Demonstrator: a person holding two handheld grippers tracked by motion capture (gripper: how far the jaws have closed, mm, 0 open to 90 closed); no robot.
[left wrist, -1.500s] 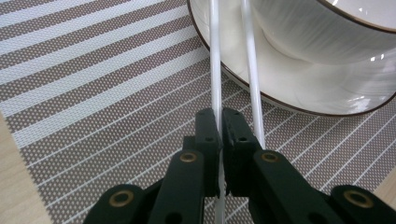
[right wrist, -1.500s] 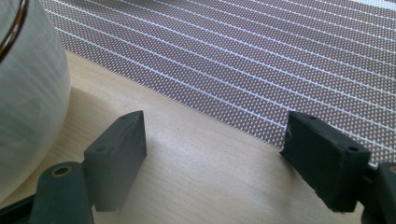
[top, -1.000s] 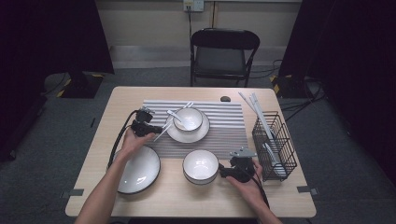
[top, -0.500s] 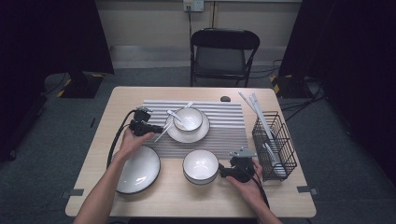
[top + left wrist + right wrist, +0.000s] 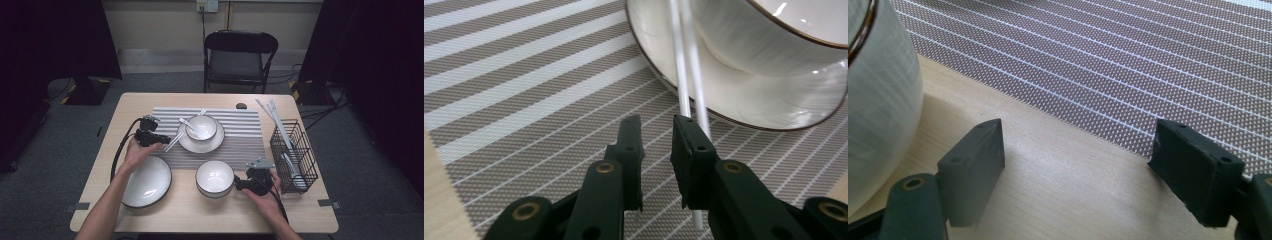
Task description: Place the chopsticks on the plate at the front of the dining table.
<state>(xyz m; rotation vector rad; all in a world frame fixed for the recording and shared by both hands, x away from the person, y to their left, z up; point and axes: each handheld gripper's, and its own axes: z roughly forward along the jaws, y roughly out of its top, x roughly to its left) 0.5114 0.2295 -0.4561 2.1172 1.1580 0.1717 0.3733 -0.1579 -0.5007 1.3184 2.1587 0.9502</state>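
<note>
Two white chopsticks (image 5: 688, 75) lean on the rim of a white plate (image 5: 744, 102) that carries a bowl (image 5: 202, 126) with a spoon in it. They run down under the right-hand jaw in the left gripper view. My left gripper (image 5: 656, 125) hovers low over the striped mat (image 5: 240, 145). Its jaws have just been opening and stand a narrow gap apart with nothing between them. In the high view the left gripper (image 5: 161, 139) sits just left of the plate. My right gripper (image 5: 1078, 145) is wide open over the table beside a second white bowl (image 5: 215, 177).
A large white plate (image 5: 147, 181) lies at the near left by my left forearm. A black wire basket (image 5: 294, 157) holding utensils stands at the right edge. A black folding chair (image 5: 239, 57) stands beyond the table.
</note>
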